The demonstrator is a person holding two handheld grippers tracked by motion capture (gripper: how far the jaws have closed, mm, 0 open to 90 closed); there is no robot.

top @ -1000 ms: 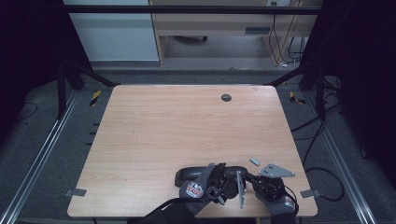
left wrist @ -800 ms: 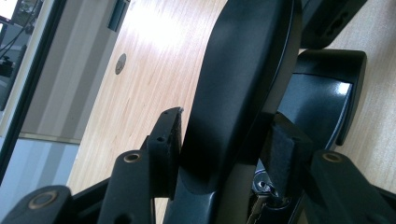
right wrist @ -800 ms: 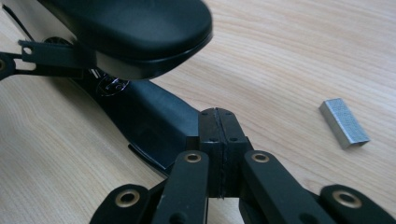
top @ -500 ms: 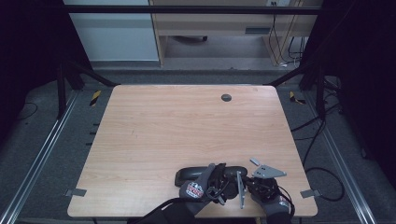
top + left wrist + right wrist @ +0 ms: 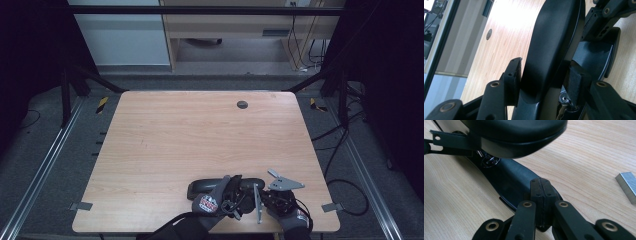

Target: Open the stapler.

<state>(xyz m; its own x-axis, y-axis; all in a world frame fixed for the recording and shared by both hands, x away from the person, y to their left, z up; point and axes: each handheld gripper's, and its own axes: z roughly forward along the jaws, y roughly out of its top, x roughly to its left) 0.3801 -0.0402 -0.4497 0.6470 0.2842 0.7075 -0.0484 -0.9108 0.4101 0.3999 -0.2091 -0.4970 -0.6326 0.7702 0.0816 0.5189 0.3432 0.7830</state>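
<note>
**Stapler swung open at the near edge, staple strip off to the right**

A black stapler (image 5: 220, 186) lies at the lower centre of the high view, close to the near edge of the wooden surface (image 5: 200, 135), its long axis running left to right across the frame. It is hinged open. In the left tool view the raised top arm (image 5: 551, 45) runs up the middle of the frame between the jaws of the left tool (image 5: 235, 192), which are partly closed and press on it from both sides. In the right tool view the base (image 5: 509, 180) stretches from the bottom centre toward the upper left, with the lifted arm overhanging at the top.

The right tool (image 5: 541, 192) has its jaws fully together with nothing between them, the tip resting on or just above the near end of the base; contact cannot be told for certain.

The coming move likely turns on the strip of staples (image 5: 627, 186), which lies flat on the wood at the right edge of the right tool view, apart from the stapler. The right tool is the nearer one and would have to open first. Nothing lies between them. A small dark round fitting (image 5: 242, 104) sits well away at the far side.
</note>
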